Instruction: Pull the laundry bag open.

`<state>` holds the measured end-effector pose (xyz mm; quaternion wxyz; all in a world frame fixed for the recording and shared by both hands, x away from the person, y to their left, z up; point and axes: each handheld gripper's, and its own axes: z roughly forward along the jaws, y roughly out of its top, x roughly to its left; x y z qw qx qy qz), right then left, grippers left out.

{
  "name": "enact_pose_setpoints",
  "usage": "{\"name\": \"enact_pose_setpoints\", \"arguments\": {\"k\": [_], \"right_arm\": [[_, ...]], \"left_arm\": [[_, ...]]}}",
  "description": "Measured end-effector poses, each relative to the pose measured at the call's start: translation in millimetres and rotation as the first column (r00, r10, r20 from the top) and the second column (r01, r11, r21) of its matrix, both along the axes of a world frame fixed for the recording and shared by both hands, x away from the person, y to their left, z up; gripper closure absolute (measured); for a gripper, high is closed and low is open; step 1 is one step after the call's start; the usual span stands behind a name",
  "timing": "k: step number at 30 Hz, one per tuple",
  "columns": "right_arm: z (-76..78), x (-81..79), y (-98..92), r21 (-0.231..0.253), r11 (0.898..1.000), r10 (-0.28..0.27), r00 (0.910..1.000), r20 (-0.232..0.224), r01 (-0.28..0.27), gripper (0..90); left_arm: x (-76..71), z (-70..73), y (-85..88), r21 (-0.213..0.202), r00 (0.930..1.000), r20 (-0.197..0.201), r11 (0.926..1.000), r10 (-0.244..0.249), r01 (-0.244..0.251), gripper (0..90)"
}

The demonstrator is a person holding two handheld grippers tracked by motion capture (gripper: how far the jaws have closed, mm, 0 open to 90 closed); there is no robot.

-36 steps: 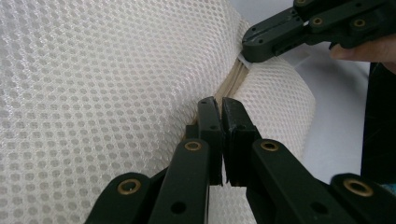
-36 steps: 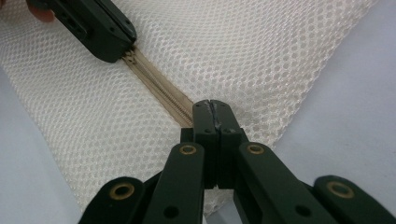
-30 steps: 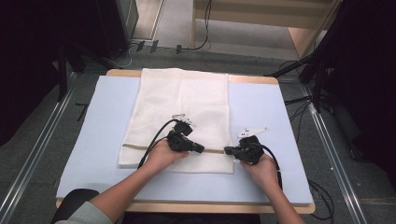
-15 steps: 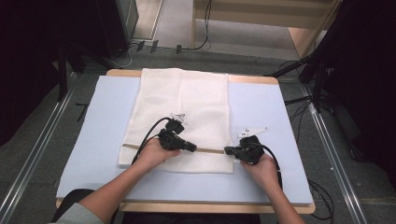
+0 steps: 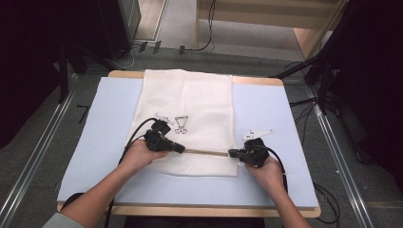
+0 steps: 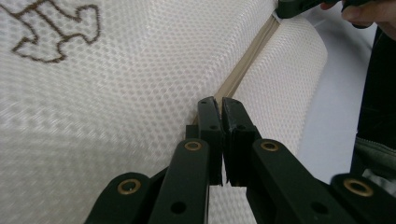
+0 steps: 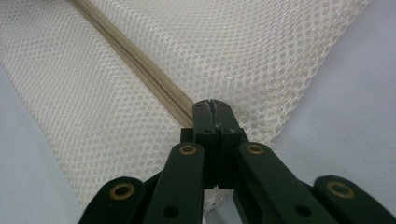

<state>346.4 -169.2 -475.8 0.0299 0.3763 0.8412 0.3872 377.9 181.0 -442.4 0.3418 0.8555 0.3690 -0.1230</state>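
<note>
A white mesh bag (image 5: 190,104) lies flat on the pale blue mat (image 5: 104,128), with a tan zipper (image 5: 206,152) running across its near end. My left gripper (image 5: 183,148) is shut on the zipper at its left part; in the left gripper view the jaws (image 6: 220,105) meet right on the tan band (image 6: 247,65). My right gripper (image 5: 231,153) is shut on the zipper's right end at the bag's edge, seen close up in the right gripper view (image 7: 212,106). A brown printed figure (image 5: 181,123) marks the mesh beyond the left gripper.
The mat covers a wooden table (image 5: 190,211). Metal rails (image 5: 43,142) flank both sides on the floor. Cables (image 5: 304,102) trail at the right, and a wooden cabinet (image 5: 309,38) stands behind the table. Bare mat lies left and right of the bag.
My left gripper has slid to the left along the zipper line, widening the gap to the right gripper. The right gripper has stayed where it was.
</note>
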Motion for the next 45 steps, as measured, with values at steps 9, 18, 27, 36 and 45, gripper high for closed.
{"name": "enact_pose_setpoints", "arguments": {"k": [9, 18, 27, 36, 45], "right_arm": [[0.1, 0.7, -0.4, 0.001, 1.000, 0.004, 1.0000, -0.005, -0.004, 90.0], [0.9, 1.3, 0.2, -0.008, 1.000, 0.007, 1.0000, -0.006, -0.007, 90.0], [1.8, 2.0, -0.1, -0.018, 1.000, 0.009, 0.9999, -0.009, -0.009, 90.0], [2.5, 3.5, -0.1, -0.021, 1.000, 0.018, 0.9997, -0.017, -0.018, 90.0], [2.0, 4.6, -0.8, -0.013, 1.000, 0.023, 0.9995, -0.019, -0.023, 90.0]], "left_arm": [[-2.8, 3.0, 22.7, -0.006, 0.9998, -0.005, 0.9998, 0.021, -0.021, 88.7], [-3.5, 2.9, 32.3, 0.005, 0.9993, -0.015, 0.9994, 0.035, -0.035, 88.8], [-2.5, 4.0, 74.2, 0.041, 0.9912, -0.029, 0.9909, 0.129, -0.128, 88.8], [-8.6, 9.3, 111.1, 0.060, 0.9784, -0.012, 0.9768, 0.207, -0.205, 88.7], [-9.7, 11.3, 130.9, 0.072, 0.9702, -0.005, 0.9678, 0.242, -0.241, 88.6]]}}
